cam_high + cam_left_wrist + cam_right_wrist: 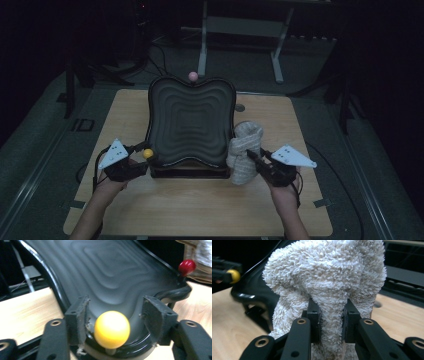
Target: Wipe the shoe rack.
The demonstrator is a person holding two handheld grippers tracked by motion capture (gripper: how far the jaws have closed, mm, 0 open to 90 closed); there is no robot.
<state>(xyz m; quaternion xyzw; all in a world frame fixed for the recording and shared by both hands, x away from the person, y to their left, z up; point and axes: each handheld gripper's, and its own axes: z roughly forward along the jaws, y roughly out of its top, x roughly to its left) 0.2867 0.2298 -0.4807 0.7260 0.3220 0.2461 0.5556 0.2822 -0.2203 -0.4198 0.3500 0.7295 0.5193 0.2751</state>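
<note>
Beside tray edge, gripper-pinched towel

right gripper gripping towel, black tray

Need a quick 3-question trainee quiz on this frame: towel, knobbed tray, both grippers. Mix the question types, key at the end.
1. True or false: the right gripper has its pads pressed into a fold of the towel.
2. Which knob sits between the left gripper jaws? A) red B) pink C) yellow
3. Short answer: what stands on the table between the two grippers?

Key
1. True.
2. C, the yellow knob; one pad is close against it, the other stands clear.
3. The dark rippled tray, tilted up, with the red knob at a near corner and the pink knob at its far edge.
</note>
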